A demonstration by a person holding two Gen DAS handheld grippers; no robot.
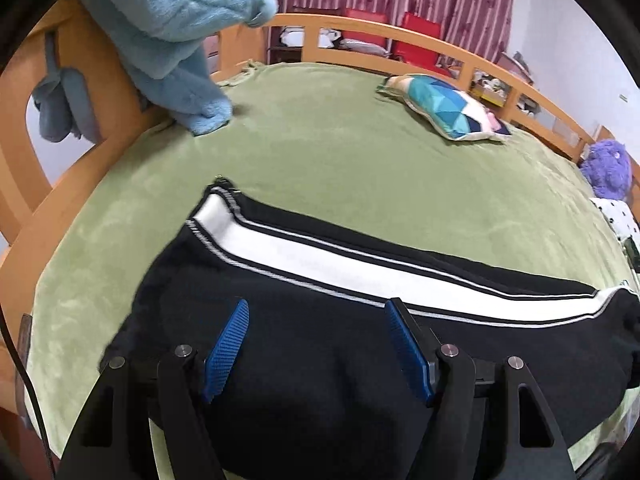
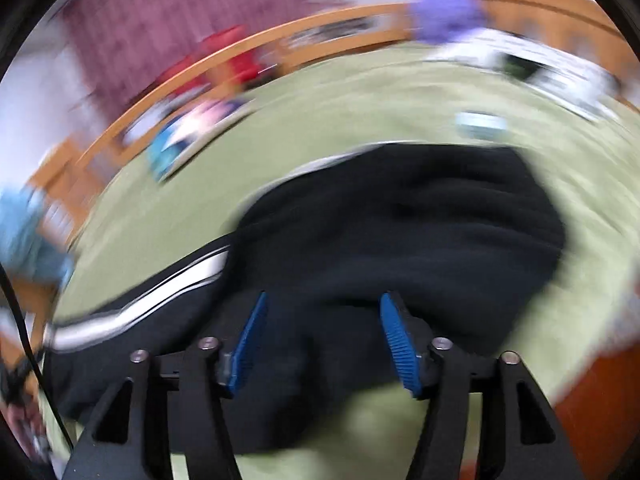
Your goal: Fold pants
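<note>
Black pants [image 1: 320, 344] with a white side stripe [image 1: 304, 256] lie folded lengthwise on the green bedspread [image 1: 320, 148]. My left gripper [image 1: 318, 312] is open and empty, its blue pads [image 1: 228, 352] just over the black fabric. In the blurred right wrist view the pants [image 2: 400, 224] lie bunched at one end, with the stripe [image 2: 136, 312] running left. My right gripper [image 2: 322, 304] is open and empty above the cloth.
A light blue plush garment [image 1: 176, 40] hangs over the wooden bed rail [image 1: 100, 92] at the far left. A patterned pillow [image 1: 444, 108] lies at the far right, a purple plush toy [image 1: 608, 168] at the right edge. The rail [image 1: 400, 36] rings the bed.
</note>
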